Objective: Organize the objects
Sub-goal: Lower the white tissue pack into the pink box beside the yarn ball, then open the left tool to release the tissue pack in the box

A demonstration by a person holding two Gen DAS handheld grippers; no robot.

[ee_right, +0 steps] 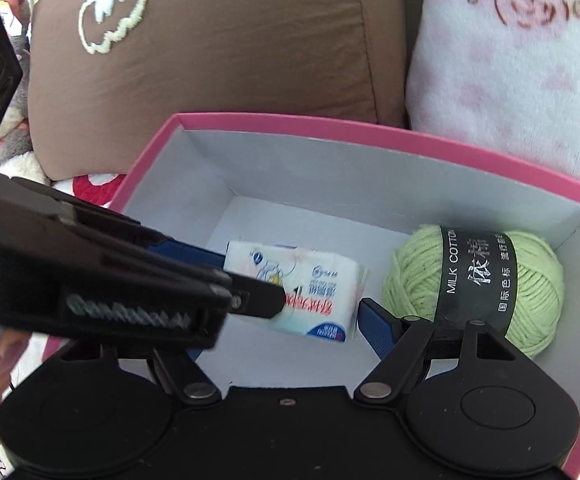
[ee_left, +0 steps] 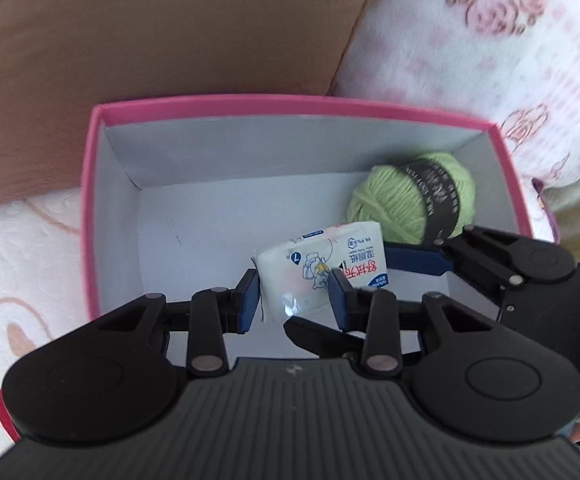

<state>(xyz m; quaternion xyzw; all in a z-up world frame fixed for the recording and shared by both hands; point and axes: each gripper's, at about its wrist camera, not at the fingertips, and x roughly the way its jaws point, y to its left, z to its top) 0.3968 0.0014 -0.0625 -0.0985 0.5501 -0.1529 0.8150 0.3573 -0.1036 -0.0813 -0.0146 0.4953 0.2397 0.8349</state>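
A pink box (ee_left: 290, 101) with a white inside sits on the bed; it also shows in the right wrist view (ee_right: 329, 122). My left gripper (ee_left: 293, 294) is shut on a white tissue pack (ee_left: 321, 264) and holds it inside the box, above the floor. In the right wrist view the left gripper (ee_right: 250, 280) comes in from the left with the tissue pack (ee_right: 309, 284). A green yarn ball (ee_left: 413, 196) with a black band lies at the box's right end, also in the right wrist view (ee_right: 477, 284). My right gripper (ee_right: 290, 320) is open and empty beside the pack; its left finger is hidden.
A brown pillow (ee_right: 230, 60) with a white embroidered shape leans behind the box. A pink floral blanket (ee_right: 509, 60) lies at the back right. The box stands on a white and pink bedspread (ee_left: 22, 280).
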